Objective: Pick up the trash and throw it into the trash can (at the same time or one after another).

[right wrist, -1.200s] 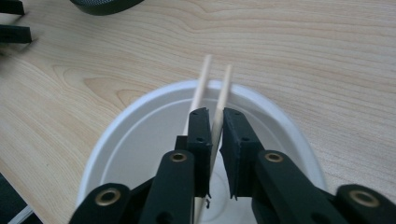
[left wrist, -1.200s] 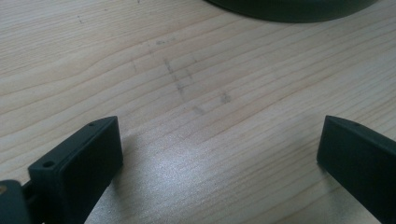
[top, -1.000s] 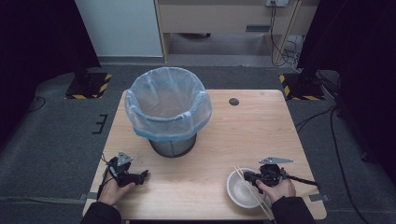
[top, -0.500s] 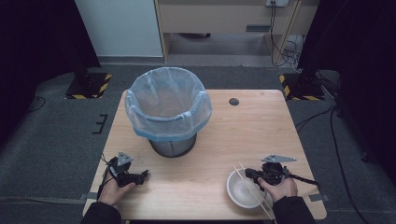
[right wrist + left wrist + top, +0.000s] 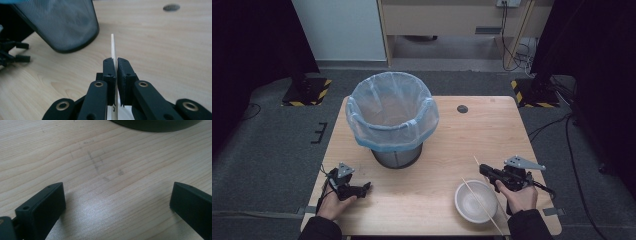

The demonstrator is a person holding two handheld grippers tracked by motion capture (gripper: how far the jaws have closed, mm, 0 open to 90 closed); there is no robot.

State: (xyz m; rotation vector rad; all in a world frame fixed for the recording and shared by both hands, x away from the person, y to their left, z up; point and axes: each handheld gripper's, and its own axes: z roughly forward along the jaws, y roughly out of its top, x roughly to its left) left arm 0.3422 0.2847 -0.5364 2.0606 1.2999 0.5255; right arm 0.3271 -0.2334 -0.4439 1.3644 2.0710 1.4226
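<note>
Wooden, thin chopstick (image 5: pixel 113 50) sits clenched in the right gripper (image 5: pixel 486 170) at the frame's lower right, its long axis slanting over the white bowl (image 5: pixel 476 201); the mesh bin (image 5: pixel 393 118) lies up-left. The left gripper (image 5: pixel 362 188) rests released.

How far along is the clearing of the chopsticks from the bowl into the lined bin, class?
Done: the right tool has shut on one chopstick, lifted near the white bowl. In hand: carrying it. Left: the second chopstick lies across the bowl, the lined bin appears to hold nothing, and the left tool rests open on the table.
</note>
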